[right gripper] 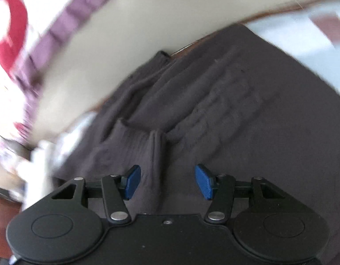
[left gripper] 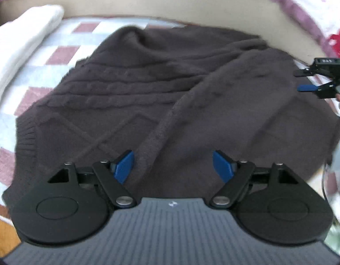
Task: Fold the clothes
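While both hover released, left claw (left gripper: 173, 163), right claw (right gripper: 167, 182), dark sweater (left gripper: 170, 84) spread beneath, checked sheet (left gripper: 66, 50).

Bed (left gripper: 66, 37), covered by a checked sheet in pale blue, white and dusty maroon squares. Beige headboard or wall band (left gripper: 170, 6) runs along its far edge at 12 o'clock.

Lying directly on the sheet:
- dark brown cable-knit sweater (left gripper: 130, 84), spread over most of the middle, one sleeve (left gripper: 192, 101) folded diagonally across the body from 2 o'clock toward 6 o'clock; ribbed hem at 9 o'clock.
- folded white cloth (left gripper: 17, 46), possibly a towel, at 10 o'clock, apart from the sweater.

The right wrist view is blurred; the ribbed collar (right gripper: 136, 139) lies near the bed's edge.
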Tool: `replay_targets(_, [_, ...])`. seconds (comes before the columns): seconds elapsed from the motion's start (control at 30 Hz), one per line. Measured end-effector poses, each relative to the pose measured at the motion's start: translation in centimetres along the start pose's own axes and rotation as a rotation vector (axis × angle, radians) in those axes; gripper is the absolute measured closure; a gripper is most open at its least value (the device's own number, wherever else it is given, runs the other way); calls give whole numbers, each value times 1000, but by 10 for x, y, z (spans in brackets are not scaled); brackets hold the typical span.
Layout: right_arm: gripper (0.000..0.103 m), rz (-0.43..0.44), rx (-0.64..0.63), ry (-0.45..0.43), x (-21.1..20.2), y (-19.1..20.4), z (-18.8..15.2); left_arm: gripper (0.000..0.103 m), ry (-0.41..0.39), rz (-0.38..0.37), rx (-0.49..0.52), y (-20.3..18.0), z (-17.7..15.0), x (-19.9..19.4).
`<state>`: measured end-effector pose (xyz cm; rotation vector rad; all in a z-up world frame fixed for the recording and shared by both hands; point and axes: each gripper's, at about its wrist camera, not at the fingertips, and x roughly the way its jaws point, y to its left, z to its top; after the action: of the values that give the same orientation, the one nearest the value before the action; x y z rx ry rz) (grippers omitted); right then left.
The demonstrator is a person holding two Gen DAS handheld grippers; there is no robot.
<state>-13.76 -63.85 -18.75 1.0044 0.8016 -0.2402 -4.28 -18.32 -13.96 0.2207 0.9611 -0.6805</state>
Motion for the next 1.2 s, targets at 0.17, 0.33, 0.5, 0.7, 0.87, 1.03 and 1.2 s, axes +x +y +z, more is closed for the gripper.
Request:
replay_targets(0.17, [36,225,110,123,4,-9,-10,24,38,74,33,-12,-23,-26])
replay_targets(0.33, [36,346,-228,323,30,63,-50,26,156,67,72,-35,-31,-19])
replay_targets(0.5, [36,375,-559,517,55,124,-117,26,136,202,159,-54,-30,-8])
replay_targets(0.7, [36,362,-858,470,52,159,-156,99,32,249,71,-42,-44,-24])
replay_targets(0.87, [36,384,-711,486,58,148,-128,100,-5,210,72,-39,-61,-64])
replay_targets(1.03, [36,491,-729,565,47,167,-152,103,36,153,124,-42,-73,-74])
replay_targets(1.2, [36,497,-788,641,49,189,-192,65,26,149,7,-9,-78,-86])
